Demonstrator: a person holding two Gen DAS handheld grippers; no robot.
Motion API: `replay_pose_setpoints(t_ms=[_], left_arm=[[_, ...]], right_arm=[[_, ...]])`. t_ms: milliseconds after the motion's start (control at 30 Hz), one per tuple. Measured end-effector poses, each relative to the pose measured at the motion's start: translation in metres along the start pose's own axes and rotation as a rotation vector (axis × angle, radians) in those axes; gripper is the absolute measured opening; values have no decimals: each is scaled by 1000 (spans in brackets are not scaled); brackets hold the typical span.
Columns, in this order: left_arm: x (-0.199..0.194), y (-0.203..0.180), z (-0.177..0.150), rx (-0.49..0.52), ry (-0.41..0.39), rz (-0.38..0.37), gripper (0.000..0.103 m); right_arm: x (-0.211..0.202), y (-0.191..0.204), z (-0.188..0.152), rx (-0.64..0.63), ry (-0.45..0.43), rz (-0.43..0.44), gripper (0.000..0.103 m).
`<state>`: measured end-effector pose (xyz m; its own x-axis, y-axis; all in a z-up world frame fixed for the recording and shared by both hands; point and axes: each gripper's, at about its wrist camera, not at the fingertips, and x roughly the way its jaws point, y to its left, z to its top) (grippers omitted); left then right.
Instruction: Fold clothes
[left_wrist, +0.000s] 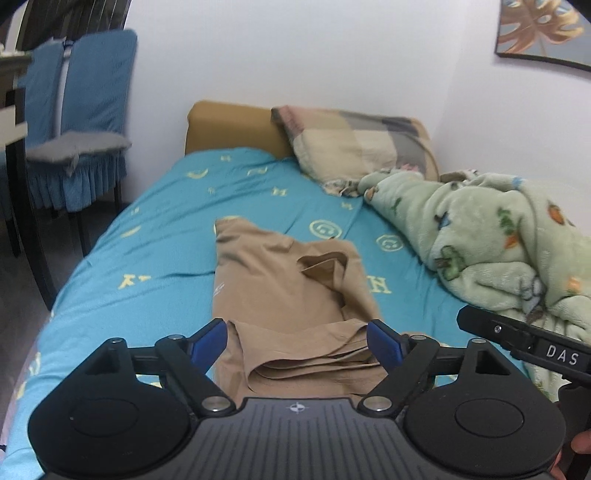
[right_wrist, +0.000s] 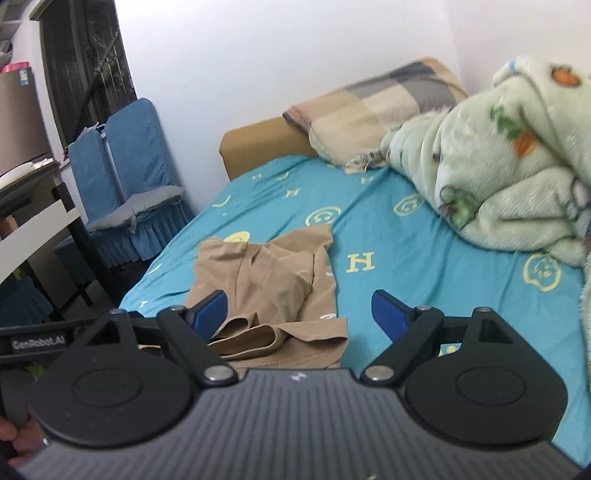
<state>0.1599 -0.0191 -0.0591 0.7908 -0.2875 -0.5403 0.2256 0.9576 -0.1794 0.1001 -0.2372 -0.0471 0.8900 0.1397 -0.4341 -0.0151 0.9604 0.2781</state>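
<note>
A tan garment (left_wrist: 280, 288) lies partly folded on the teal bed sheet (left_wrist: 155, 236), with a folded-over layer at its near end. My left gripper (left_wrist: 297, 345) is open and empty, its blue pads on either side of the near folded edge, just above it. The right gripper's body (left_wrist: 532, 347) shows at the right. In the right wrist view the tan garment (right_wrist: 273, 280) lies left of centre. My right gripper (right_wrist: 299, 314) is open and empty above the garment's near right edge; its left pad (right_wrist: 210, 310) is over the folded layer.
A crumpled green fleece blanket (left_wrist: 495, 236) lies on the right side of the bed; it also shows in the right wrist view (right_wrist: 509, 162). A patchwork pillow (left_wrist: 362, 144) leans on the tan headboard (left_wrist: 229, 125). Blue-covered chairs (left_wrist: 81, 122) stand left of the bed.
</note>
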Motion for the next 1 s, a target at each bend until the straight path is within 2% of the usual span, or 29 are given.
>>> replay_pose_setpoints(t_ms=[133, 300, 433, 533, 567, 600, 633, 700, 733, 833, 967, 1000], left_arm=[[-27, -8, -5, 26, -30, -7, 87], [-46, -13, -14, 44, -30, -16, 87], [-45, -12, -21, 40, -1, -5, 87], [-36, -11, -29, 44, 29, 19, 87], [-32, -10, -31, 43, 37, 25, 87], [-28, -10, -34, 42, 46, 30, 86], [-23, -9, -37, 44, 59, 32, 86], [-12, -8, -42, 45, 87, 38, 84], [-5, -7, -45, 41, 107, 41, 83], [17, -3, -55, 27, 172, 62, 80], [43, 5, -69, 45, 256, 154, 80], [46, 10, -71, 18, 273, 153, 80]], right_arm=[[-23, 7, -1, -23, -30, -8, 86], [-40, 13, -3, -41, -56, -7, 86], [-45, 13, -5, -32, -81, -48, 86], [-41, 6, -8, 4, -60, -39, 86], [-35, 6, -12, 7, -33, -38, 79], [-30, 5, -15, 10, -6, -38, 64], [-24, 4, -19, 13, 21, -37, 60], [-13, 3, -26, 19, 74, -36, 43], [-7, 2, -30, 22, 101, -35, 39], [9, 0, -41, 30, 181, -34, 36], [32, -3, -56, 42, 288, -31, 36], [37, -5, -60, 46, 311, -31, 35]])
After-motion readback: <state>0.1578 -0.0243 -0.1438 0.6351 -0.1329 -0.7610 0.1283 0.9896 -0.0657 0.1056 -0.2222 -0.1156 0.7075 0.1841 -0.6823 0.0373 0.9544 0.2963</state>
